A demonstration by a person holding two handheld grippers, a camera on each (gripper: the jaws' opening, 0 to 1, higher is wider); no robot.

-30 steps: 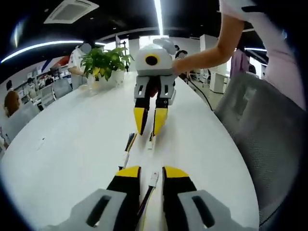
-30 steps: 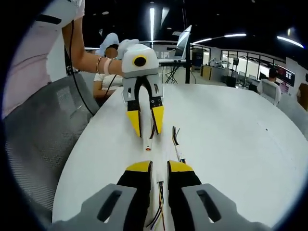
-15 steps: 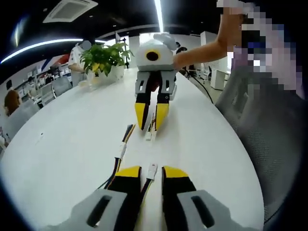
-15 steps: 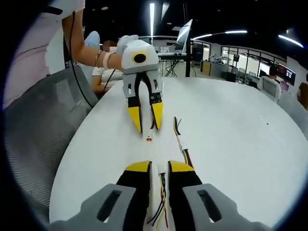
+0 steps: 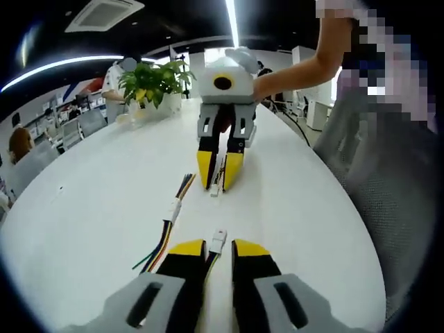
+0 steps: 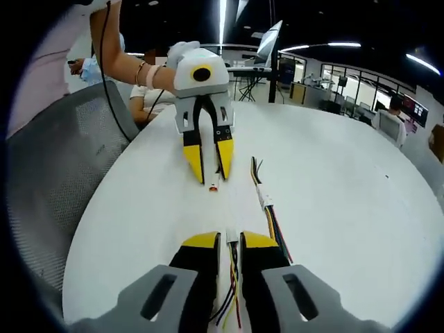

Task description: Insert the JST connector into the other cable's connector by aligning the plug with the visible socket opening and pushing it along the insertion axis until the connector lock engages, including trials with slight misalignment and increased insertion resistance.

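In the left gripper view, the left gripper point(image 5: 211, 254) at the bottom centre is clenched on a cable whose white plug point(image 5: 218, 240) sticks out just past its yellow tips. Facing it at upper centre, the right gripper point(image 5: 220, 173) grips the other cable, its white socket point(image 5: 216, 191) pointing down at the plug, the two apart. A loose cable point(image 5: 168, 225) lies left of centre on the white table point(image 5: 90, 208).
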